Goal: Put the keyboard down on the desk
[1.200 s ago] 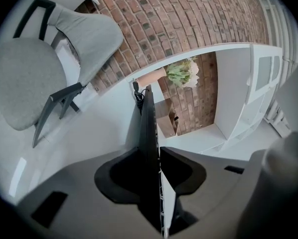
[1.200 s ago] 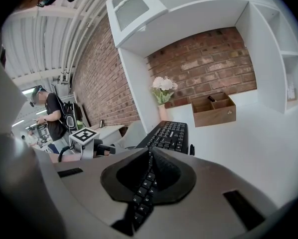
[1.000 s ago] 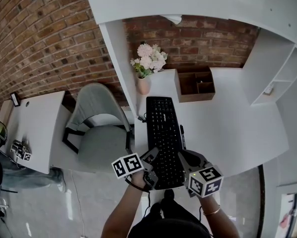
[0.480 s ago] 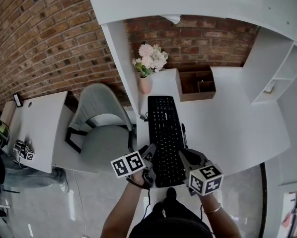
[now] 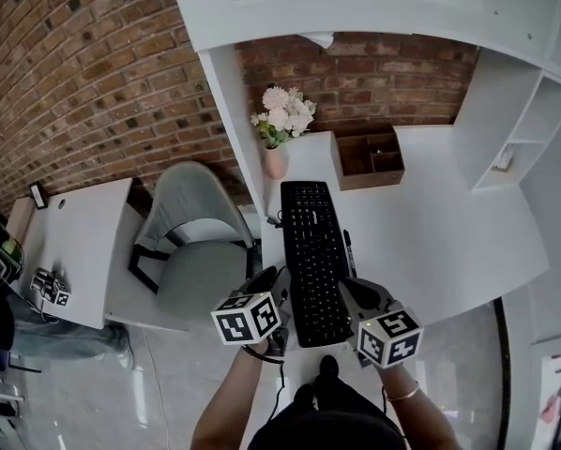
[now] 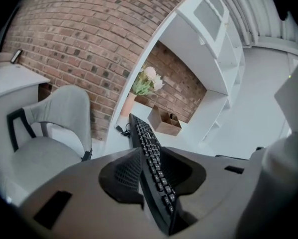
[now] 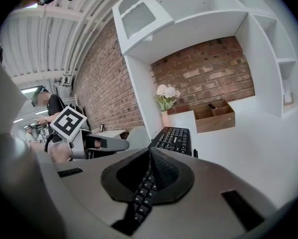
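Looking down from the head view, I am seeing the keyboard [image 5: 315, 256] running lengthwise away from me along the left edge of the desk [image 5: 431, 223]. Its far end is pointing toward the flowers [image 5: 279, 125] at the back left corner, and its near end is reaching the front edge. Whether that near end is resting on the tabletop, I cannot tell.

I am holding the left gripper [image 5: 277, 287] at the near left corner of the keyboard. Its jaws are closing, and in the left gripper view the keyboard's edge [image 6: 149, 153] is sitting between the pads, which look to be pressing on it.

I am keeping the right gripper [image 5: 351, 293] at the near right corner. In the right gripper view its jaws are clamping the keyboard [image 7: 176, 136], with the key rows passing between the pads.

A pen [image 5: 347, 251] is lying just beside the keyboard's right side. A box [image 5: 368, 156] is standing near the back edge, and a chair [image 5: 191, 242] is standing left of the desk.
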### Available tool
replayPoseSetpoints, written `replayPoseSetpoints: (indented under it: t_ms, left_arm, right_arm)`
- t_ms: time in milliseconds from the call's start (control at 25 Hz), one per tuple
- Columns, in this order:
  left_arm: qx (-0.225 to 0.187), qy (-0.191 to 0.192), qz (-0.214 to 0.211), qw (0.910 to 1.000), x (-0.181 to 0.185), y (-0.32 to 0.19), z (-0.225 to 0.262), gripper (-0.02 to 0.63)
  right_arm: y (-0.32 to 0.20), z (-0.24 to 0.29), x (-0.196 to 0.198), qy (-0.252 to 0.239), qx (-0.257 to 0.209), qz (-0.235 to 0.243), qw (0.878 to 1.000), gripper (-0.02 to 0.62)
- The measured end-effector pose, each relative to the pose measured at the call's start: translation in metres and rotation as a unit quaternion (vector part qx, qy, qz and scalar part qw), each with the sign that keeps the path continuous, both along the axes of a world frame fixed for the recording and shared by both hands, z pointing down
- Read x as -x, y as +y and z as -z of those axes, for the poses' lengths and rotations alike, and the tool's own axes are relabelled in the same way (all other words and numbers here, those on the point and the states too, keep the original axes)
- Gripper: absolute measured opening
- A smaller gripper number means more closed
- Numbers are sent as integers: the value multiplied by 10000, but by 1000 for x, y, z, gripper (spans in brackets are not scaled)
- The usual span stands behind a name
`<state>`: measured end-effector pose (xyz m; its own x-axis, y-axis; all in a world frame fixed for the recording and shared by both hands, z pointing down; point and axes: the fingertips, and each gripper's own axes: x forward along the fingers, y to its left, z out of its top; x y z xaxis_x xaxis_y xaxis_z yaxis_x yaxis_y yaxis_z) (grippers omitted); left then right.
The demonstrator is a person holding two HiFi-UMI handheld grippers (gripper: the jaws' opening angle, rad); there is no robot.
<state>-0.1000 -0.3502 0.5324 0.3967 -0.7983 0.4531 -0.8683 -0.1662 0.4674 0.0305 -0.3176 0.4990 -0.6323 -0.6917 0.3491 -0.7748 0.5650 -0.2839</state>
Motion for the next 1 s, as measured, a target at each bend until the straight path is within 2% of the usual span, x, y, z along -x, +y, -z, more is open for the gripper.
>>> replayPoseSetpoints:
  t_ms: [200, 480, 640, 1000]
  left_arm:
    - [-546, -544, -228, 9968, 0, 15, 36, 66]
    - [-1189, -769, -478, 9888, -1, 43, 77, 40]
    - [-1330, -832, -589, 9859, 0, 64, 87, 18]
    - [-1342, -848, -777, 9843, 6, 111, 87, 15]
  right_arm:
    - [12, 14, -1, -15, -205, -72, 9998, 8]
    - [34, 33, -2, -27, -565, -140, 9983, 6]
    - [50, 38, -3, -48, -685, -163, 9975, 5]
    - [84, 43, -2, 175, -787, -337, 9962, 3]
